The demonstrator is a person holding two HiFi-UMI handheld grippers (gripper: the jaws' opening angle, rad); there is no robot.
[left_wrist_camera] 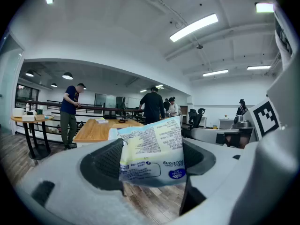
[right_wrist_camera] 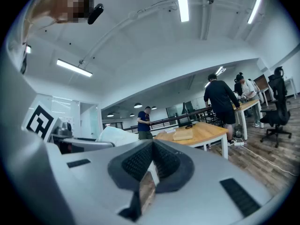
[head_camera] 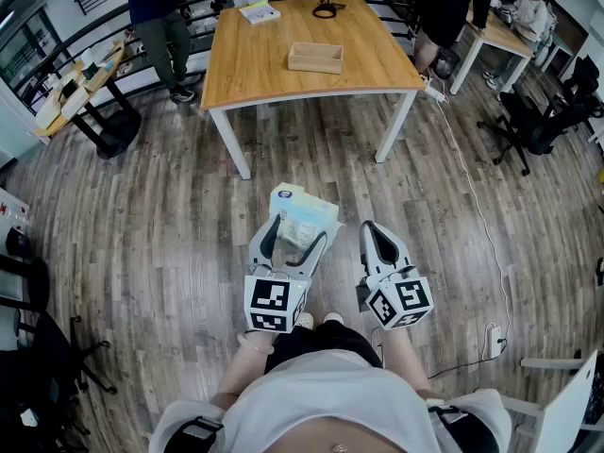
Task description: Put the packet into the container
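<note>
Packet (left_wrist_camera: pixel 151 153) glossy plastic film — table (head_camera: pixel 255 64) smooth wood; floor (head_camera: pixel 142 225) matt wood planks.

Wooden table (head_camera: pixel 255 64) with a shallow wooden container (head_camera: pixel 315 58), a booklet (head_camera: pixel 260 12) and a black ring (head_camera: pixel 327 9).

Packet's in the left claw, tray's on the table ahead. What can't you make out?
- Inside of the wooden tray: too small in the head view, side-on in the right gripper view.
- Print on the packet: too small to read in the left gripper view; its near end is hidden by the left claw in the head view.
- Black object at the far edge of the table: too small in the head view.
</note>
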